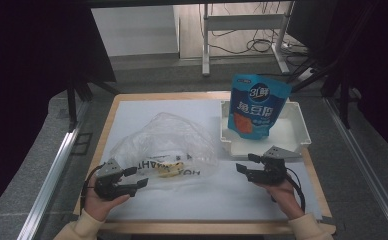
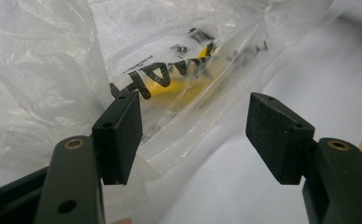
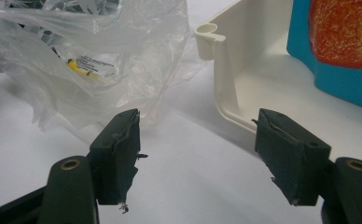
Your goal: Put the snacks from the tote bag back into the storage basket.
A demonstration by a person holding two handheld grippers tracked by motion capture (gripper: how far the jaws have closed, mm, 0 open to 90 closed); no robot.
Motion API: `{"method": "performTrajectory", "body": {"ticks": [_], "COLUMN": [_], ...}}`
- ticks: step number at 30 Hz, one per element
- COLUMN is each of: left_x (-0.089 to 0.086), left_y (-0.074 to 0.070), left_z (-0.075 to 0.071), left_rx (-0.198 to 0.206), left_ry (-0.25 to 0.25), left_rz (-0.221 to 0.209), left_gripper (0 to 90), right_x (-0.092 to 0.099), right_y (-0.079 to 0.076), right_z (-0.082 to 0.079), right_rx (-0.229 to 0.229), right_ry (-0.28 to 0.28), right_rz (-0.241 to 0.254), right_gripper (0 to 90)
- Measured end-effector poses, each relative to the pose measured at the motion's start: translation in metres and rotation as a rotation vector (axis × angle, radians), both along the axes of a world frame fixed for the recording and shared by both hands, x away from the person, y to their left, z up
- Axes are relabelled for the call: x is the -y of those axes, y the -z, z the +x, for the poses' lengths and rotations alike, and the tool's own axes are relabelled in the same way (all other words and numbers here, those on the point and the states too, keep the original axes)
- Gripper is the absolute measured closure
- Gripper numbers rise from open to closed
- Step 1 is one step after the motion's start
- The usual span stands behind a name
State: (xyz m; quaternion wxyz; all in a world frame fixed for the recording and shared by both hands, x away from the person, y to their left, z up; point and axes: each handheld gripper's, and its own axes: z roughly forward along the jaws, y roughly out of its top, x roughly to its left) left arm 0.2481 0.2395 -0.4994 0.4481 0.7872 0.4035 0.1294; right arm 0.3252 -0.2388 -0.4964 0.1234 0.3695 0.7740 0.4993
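The clear plastic bag (image 1: 164, 145) lies crumpled on the white sheet (image 1: 222, 192), just left of the white tray (image 1: 294, 137), its near edge spread flat and its back puffed up in loose folds. Black lettering runs across its front, read upside down in the high view. Inside it, a yellow item (image 1: 169, 170) with a small white label lies flat, low near the bag's front edge, well apart from the tray; what it is cannot be told through the wrinkled film.
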Motion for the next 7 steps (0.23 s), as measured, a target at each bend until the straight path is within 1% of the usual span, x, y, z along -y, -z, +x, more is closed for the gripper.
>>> {"method": "performTrajectory", "body": {"ticks": [7], "left_x": [-0.0011], "left_y": [-0.0003], "left_z": [-0.0003], "left_rx": [0.001], "left_ry": [-0.002], "left_rz": [-0.001], "left_gripper": [36.4], "right_x": [-0.002], "right_y": [0.0045], "right_z": [0.0011], "right_rx": [-0.009], "right_ry": [-0.002], "right_rz": [-0.018], "right_gripper": [30.7]}}
